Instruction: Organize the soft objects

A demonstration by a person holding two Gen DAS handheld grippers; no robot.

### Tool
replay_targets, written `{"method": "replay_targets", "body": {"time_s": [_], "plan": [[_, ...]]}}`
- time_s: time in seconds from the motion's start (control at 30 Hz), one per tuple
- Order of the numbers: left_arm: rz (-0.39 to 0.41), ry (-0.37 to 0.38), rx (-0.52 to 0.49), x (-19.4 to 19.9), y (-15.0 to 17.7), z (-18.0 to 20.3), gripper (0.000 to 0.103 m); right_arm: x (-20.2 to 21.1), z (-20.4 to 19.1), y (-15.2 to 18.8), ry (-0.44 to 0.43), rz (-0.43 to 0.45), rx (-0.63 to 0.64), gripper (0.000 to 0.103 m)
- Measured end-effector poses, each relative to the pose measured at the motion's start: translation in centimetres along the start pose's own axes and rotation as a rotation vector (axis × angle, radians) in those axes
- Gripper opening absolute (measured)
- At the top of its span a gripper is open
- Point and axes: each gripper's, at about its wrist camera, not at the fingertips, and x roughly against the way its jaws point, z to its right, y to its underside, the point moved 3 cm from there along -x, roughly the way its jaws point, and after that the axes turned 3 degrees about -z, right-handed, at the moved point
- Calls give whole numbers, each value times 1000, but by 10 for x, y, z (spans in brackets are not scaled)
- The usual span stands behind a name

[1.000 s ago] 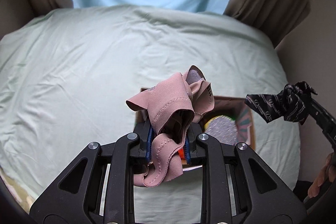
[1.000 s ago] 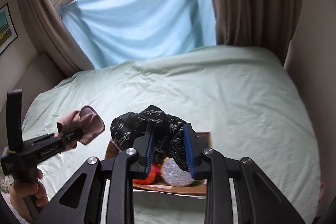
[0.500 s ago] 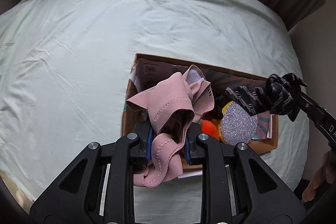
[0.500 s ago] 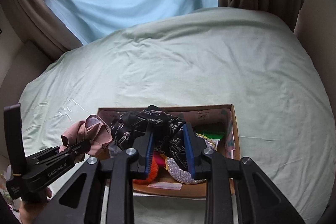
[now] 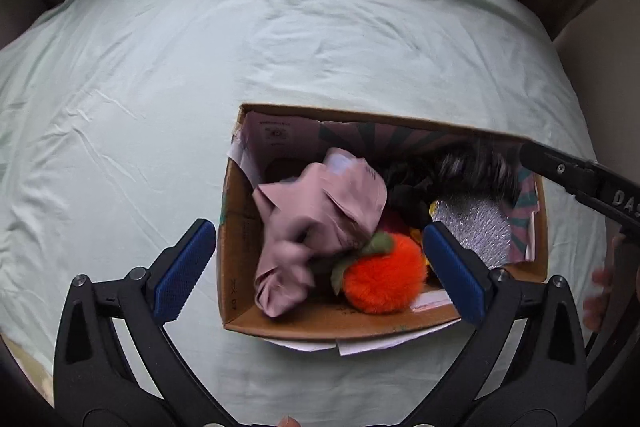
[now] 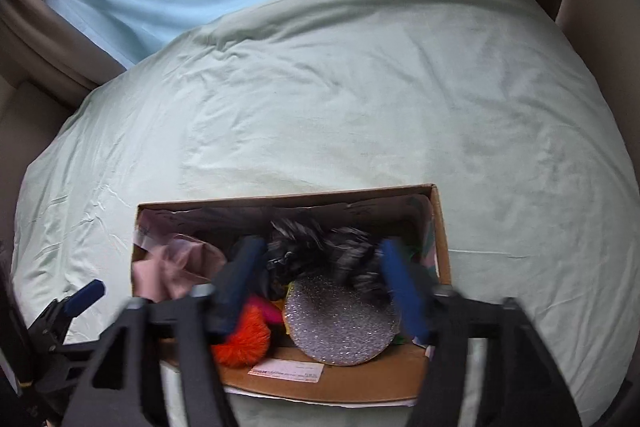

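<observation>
Cardboard box (image 5: 236, 267) on green sheet (image 5: 200, 67), landmark. Left gripper (image 5: 320, 267) above box's near-left corner, jaws spread wide, nothing between them. Pink cloth (image 5: 316, 219) crumpled inside box at left end, blurred, beside orange pompom (image 5: 384, 279). Right gripper (image 6: 324, 283) over box middle, jaws parted, released. Black patterned cloth (image 6: 324, 251) blurred between those jaws, inside box, above silver glitter disc (image 6: 340, 323). Whether either cloth has come to rest: cannot tell.

I see my left gripper (image 5: 320, 267): black angular frame, silver screws, blue textured pads (image 5: 185, 269). My right gripper (image 6: 322, 287) matches; white lettering, bare fingertips beside it.
</observation>
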Motion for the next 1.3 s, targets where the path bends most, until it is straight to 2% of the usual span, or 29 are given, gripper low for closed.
{"method": "replay_targets", "body": {"time_s": [0.03, 0.23, 0.37, 0.57, 0.7, 0.87, 0.93, 1.07, 1.2, 1.3], "plan": [[-4, -10, -14, 0, 2, 1, 103, 0, 1, 0, 9, 1, 0, 100], [-12, -10, -38, 1, 8, 3, 103, 8, 4, 11, 40, 6, 7, 101], [10, -15, -43, 14, 8, 7, 103, 16, 5, 17, 34, 12, 7, 101], [65, -48, -50, 62, 9, 18, 103, 45, 3, 20, 6, 39, 34, 101], [123, -59, -29, 114, 8, 28, 103, 99, -4, 21, 9, 131, 113, 101], [249, -68, -28, 200, 6, 49, 103, 188, -10, 22, 41, 237, 202, 101], [305, -76, -30, 234, 7, 56, 103, 220, -8, 24, 49, 268, 210, 101], [416, -87, -33, 298, 9, 71, 103, 295, -1, 34, 78, 412, 203, 101], [537, -53, -37, 357, 20, 80, 103, 340, 2, 43, 109, 472, 221, 101], [600, -70, -43, 387, 31, 85, 103, 367, 5, 53, 110, 523, 199, 101]]}}
